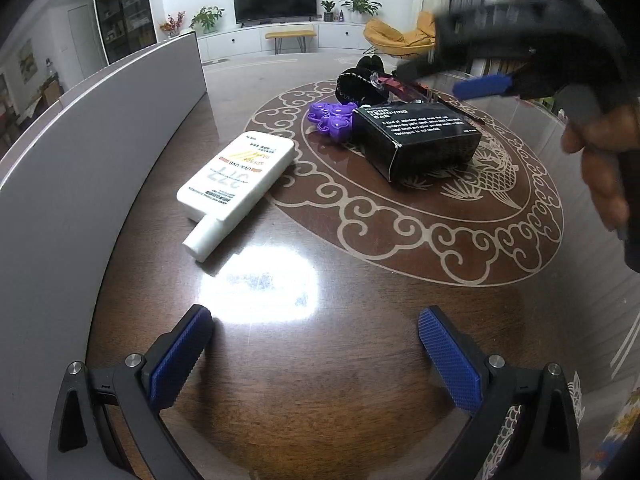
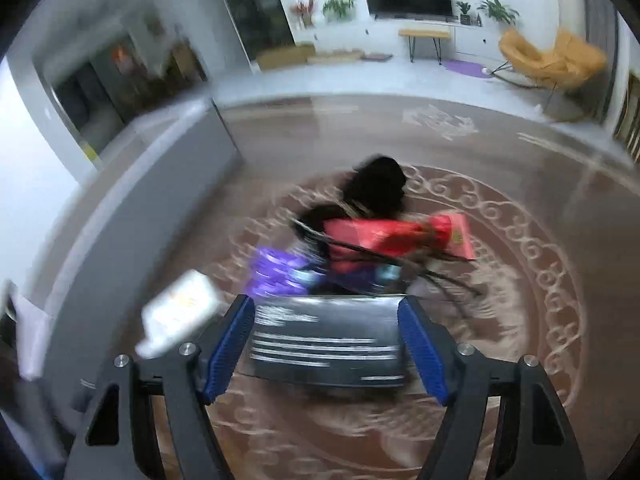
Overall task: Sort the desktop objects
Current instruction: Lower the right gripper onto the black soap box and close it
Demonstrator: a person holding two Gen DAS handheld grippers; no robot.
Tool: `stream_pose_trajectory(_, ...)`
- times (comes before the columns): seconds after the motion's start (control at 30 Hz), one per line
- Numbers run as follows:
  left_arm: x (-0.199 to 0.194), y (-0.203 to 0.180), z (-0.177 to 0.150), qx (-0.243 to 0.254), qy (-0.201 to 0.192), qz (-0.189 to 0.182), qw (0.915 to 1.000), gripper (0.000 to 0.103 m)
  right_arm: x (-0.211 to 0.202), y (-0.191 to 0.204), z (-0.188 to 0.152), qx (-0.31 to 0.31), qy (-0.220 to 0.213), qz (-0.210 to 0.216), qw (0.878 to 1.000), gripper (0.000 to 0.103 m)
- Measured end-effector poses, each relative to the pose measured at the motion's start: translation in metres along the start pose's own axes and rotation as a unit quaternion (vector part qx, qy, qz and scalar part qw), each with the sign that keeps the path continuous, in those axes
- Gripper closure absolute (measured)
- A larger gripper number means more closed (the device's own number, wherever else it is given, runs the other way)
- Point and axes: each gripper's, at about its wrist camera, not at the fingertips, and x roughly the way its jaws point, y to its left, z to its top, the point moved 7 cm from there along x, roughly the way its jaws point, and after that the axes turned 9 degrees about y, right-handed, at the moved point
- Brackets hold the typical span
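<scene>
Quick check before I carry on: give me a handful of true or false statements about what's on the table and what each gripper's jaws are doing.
1. The left gripper holds nothing. True.
2. The white bottle stands upright. False: it lies flat on the table.
3. The black box sits between the right gripper jaws. True.
4. The purple toy lies beside the black box. True.
5. The grey bin holds the white bottle. False: the bottle lies on the table beside it.

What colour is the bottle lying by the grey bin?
White bottle, with orange and grey print; clearest in the left wrist view.
</scene>
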Motion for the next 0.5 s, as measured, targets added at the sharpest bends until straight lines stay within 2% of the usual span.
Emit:
stream_pose_trajectory(0.07, -0.001, 0.001, -0.001, -0.004, -0.001, 0.003, 1.0000, 0.000, 0.016, -0.006, -0.006, 0.017, 0.034, -0.025, 0.999, 0.028)
stream_pose_trajectory(0.13, -0.001, 0.001, -0.001, -0.007, -0.002, 0.005, 1.0000, 0.000, 0.019, -0.020, -0.009, 0.095, 0.027, -0.032, 0.995, 0.022)
stream_pose_trajectory(0.17, -0.001, 0.001, -0.001, -0.007, -0.002, 0.005, 1.0000, 0.000, 0.018, -0.025, -0.011, 0.136, 0.020, -0.033, 0.990, 0.016)
stream_pose_trajectory(0.23, 0.000, 0.001, -0.001, -0.007, -0.002, 0.005, 1.0000, 0.000, 0.023, -0.030, -0.012, 0.201, 0.012, -0.027, 0.979, 0.013)
stream_pose_trajectory(0.27, 0.000, 0.001, -0.001, -0.007, -0.002, 0.004, 1.0000, 0.000, 0.030, -0.026, -0.009, 0.210, 0.018, -0.024, 0.977, 0.013)
stream_pose_trajectory(0.3, 0.000, 0.001, 0.000, -0.007, -0.002, 0.004, 1.0000, 0.000, 0.035, -0.022, -0.007, 0.209, 0.025, -0.023, 0.977, 0.006)
stream_pose_trajectory(0.37, -0.001, 0.001, 0.000, -0.007, -0.002, 0.004, 1.0000, 0.000, 0.042, -0.008, -0.004, 0.189, 0.030, -0.031, 0.981, 0.001)
stream_pose_trajectory(0.5, -0.001, 0.001, -0.001, -0.007, -0.002, 0.004, 1.0000, 0.000, 0.049, 0.008, -0.006, 0.160, 0.032, -0.026, 0.986, 0.000)
